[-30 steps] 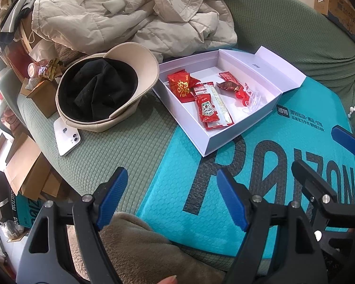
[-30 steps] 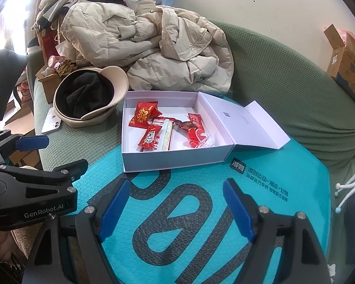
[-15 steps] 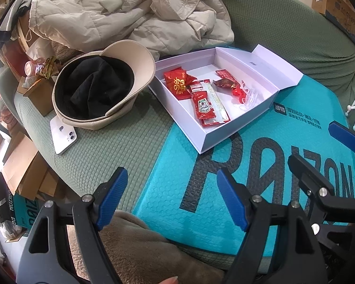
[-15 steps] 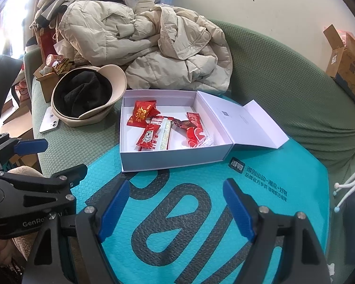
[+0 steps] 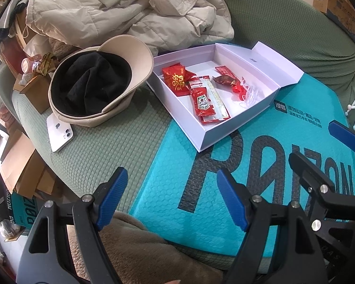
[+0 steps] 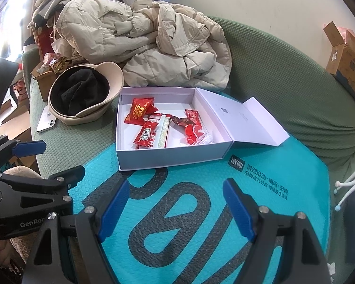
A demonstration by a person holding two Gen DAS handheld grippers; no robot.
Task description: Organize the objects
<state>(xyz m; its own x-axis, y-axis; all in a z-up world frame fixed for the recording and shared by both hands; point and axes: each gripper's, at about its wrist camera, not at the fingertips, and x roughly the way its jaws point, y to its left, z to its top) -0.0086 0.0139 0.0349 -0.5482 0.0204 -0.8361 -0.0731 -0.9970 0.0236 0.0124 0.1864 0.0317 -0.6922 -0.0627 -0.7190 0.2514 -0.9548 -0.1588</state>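
A: So, the left wrist view?
B: The left gripper [image 5: 170, 196] has its jaws wide, holding nothing; the white box [image 5: 177, 108] of red sachets [image 5: 202, 101] lies well ahead, right of centre.
A: And the right wrist view?
B: The right gripper [image 6: 176, 203] has wide, unladen jaws; the box [image 6: 175, 156] sits straight ahead on the teal mailer [image 6: 295, 203].
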